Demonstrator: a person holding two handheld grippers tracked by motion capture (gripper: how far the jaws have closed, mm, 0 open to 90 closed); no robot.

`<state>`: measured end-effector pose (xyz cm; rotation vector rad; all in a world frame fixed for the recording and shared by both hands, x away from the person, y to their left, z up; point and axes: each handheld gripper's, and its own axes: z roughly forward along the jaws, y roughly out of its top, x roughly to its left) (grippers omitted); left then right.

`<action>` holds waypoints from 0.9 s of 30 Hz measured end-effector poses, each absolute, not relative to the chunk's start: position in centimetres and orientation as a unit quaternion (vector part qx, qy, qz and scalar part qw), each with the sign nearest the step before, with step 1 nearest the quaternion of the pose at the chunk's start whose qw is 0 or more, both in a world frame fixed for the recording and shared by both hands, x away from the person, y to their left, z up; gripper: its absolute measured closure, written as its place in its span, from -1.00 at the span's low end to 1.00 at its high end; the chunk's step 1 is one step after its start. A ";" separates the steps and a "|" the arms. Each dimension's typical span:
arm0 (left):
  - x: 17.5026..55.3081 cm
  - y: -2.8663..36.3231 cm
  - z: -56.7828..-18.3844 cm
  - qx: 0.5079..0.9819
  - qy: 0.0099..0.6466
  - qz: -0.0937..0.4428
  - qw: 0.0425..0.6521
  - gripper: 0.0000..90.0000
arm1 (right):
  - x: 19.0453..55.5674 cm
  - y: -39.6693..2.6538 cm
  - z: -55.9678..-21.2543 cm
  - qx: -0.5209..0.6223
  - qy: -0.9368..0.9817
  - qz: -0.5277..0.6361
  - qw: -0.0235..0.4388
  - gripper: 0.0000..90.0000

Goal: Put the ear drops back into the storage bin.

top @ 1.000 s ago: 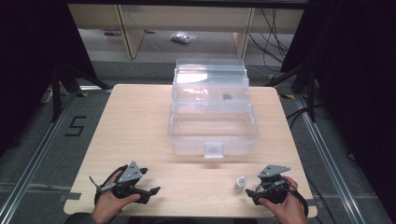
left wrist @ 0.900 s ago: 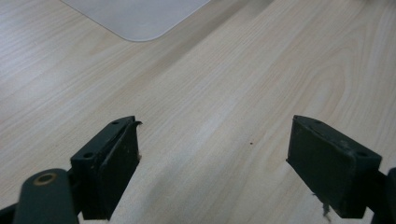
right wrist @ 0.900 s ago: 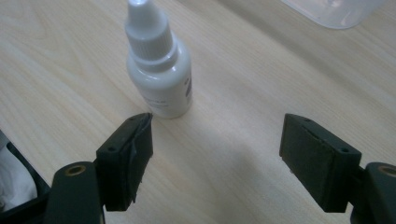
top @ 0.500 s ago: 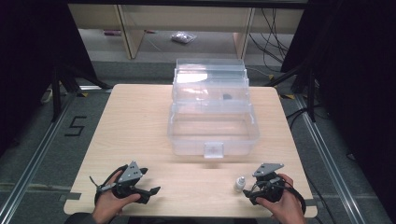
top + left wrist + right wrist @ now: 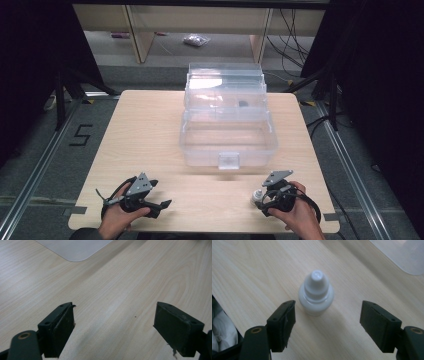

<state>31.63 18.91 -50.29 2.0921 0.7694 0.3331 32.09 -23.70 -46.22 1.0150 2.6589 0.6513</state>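
A small white dropper bottle (image 5: 316,296) stands upright on the wooden table, just ahead of my right gripper (image 5: 328,320), which is open with its jaws wide on either side of the bottle's base. In the high view the bottle (image 5: 257,196) sits at the front right, touching distance from the right gripper (image 5: 267,201). My left gripper (image 5: 162,205) rests at the front left, held by a hand; in its own view the left gripper (image 5: 113,322) is open over bare wood. A clear plastic tiered box (image 5: 227,120) stands open at the table's middle.
The box's front latch (image 5: 228,160) faces me. A corner of the clear box (image 5: 75,248) shows far ahead in the left gripper view, and another corner (image 5: 404,255) in the right gripper view. The table's front edge (image 5: 200,230) lies just under both hands.
My right gripper has shifted left and slightly forward toward the small bottle, bringing its jaws around it. The left gripper has stayed put.
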 end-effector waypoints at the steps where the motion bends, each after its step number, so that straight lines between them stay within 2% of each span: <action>1: 31.6 18.9 -50.3 0.838 0.308 0.134 0.429 -0.64 | 32.2 -23.3 -46.1 0.342 0.908 0.218 0.109 -0.33; 27: 31.6 18.9 -50.3 0.839 0.307 0.134 0.429 -0.64 | 33.6 -21.2 -46.9 0.300 0.933 0.177 0.086 0.18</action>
